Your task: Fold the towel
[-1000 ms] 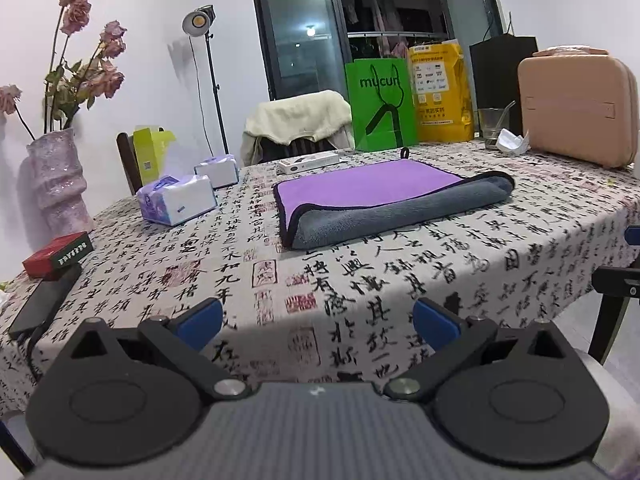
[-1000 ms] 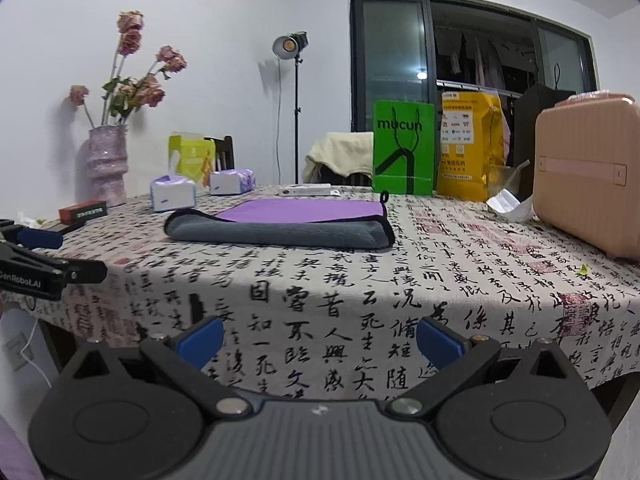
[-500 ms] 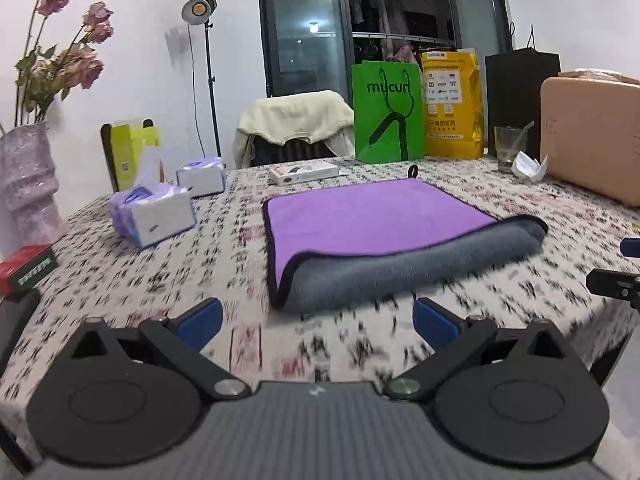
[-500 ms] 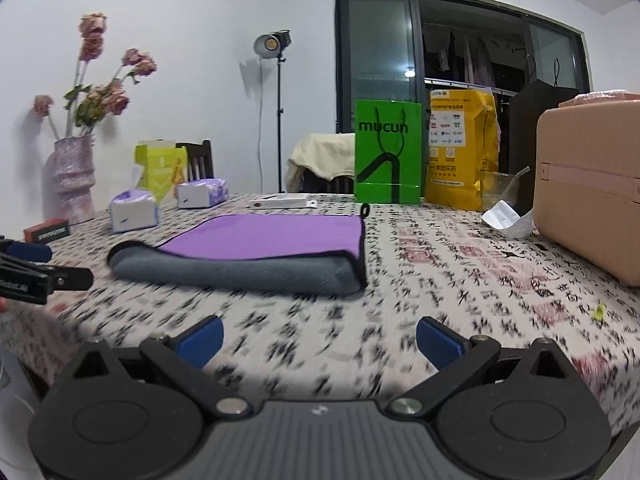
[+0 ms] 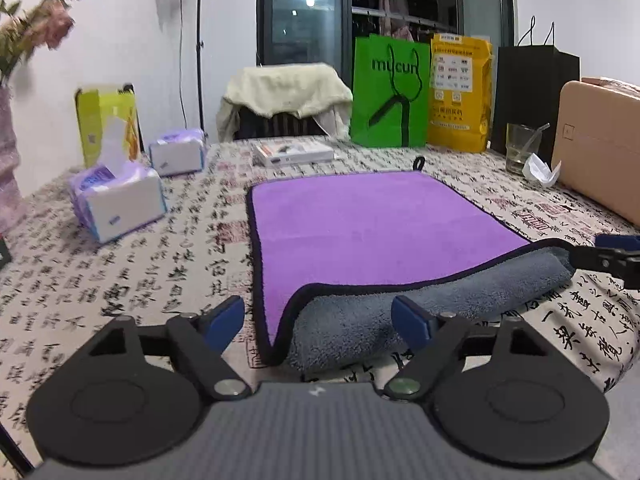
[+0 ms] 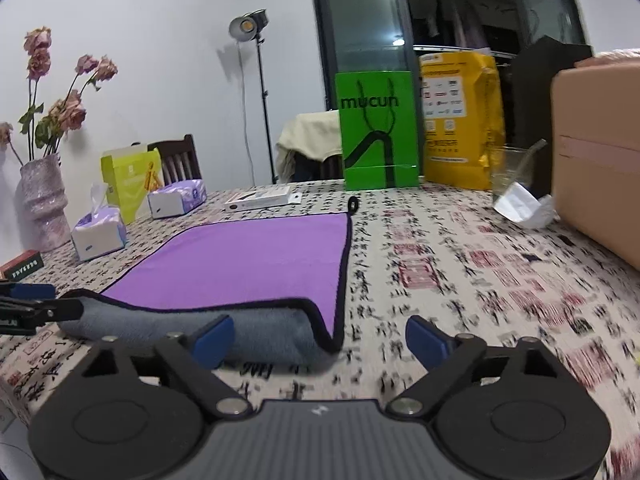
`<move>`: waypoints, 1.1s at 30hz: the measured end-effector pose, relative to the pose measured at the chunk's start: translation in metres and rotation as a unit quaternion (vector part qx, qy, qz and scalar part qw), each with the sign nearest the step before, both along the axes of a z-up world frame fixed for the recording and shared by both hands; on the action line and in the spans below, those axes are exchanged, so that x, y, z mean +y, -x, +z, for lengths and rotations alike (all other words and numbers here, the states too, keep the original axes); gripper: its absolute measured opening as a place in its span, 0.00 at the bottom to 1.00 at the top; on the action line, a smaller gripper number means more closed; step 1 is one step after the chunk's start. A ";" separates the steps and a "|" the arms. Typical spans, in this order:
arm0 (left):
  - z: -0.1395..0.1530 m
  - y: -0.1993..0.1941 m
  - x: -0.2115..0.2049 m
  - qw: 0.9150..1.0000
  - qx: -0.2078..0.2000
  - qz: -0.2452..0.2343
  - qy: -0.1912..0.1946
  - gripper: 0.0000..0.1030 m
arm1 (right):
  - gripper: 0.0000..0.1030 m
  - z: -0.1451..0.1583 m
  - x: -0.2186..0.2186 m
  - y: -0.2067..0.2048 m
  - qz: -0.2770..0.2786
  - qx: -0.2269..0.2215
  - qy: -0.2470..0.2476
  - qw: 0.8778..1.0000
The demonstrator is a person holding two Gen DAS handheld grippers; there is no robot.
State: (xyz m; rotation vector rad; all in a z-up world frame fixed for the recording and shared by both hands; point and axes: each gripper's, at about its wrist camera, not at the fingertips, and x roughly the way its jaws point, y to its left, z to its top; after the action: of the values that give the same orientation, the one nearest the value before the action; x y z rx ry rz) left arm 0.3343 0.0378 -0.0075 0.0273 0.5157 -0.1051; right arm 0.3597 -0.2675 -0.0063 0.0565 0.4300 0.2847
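Observation:
A towel, purple on top and grey underneath (image 5: 360,232), lies folded once on the table, its thick grey fold along the near edge; it also shows in the right wrist view (image 6: 248,264). My left gripper (image 5: 320,320) is open, its jaws on either side of the towel's near left corner. My right gripper (image 6: 320,340) is open, its jaws on either side of the near right corner. Each gripper's tips show at the edge of the other's view. Both grippers are empty.
The table has a calligraphy-print cloth (image 5: 120,280). Tissue boxes (image 5: 116,204) and a vase of flowers (image 6: 44,200) stand at the left. A green bag (image 5: 390,92), a yellow bag (image 5: 460,92), a glass (image 5: 520,148) and a pink case (image 5: 600,148) stand at the back and right.
Both grippers have moved forward over the table edge to the towel's near corners. Both stay open.

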 end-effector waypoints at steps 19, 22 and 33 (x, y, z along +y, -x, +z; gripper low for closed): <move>-0.010 -0.007 -0.004 0.999 0.019 -0.034 -0.033 0.07 | 0.08 -0.006 0.021 -0.037 0.055 0.054 0.044 0.996; -0.007 -0.006 -0.010 0.998 0.005 -0.021 -0.056 0.06 | 0.07 -0.006 0.022 -0.036 0.058 0.047 0.056 0.996; 0.017 -0.025 -0.011 0.998 -0.027 -0.008 -0.060 0.05 | 0.06 0.013 0.025 -0.054 0.066 0.022 0.074 0.995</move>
State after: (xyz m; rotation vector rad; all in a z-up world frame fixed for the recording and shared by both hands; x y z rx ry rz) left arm 0.3593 0.0266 0.0092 0.1519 0.4665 -0.0880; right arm 0.4140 -0.2430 0.0062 -0.1105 0.4975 0.3810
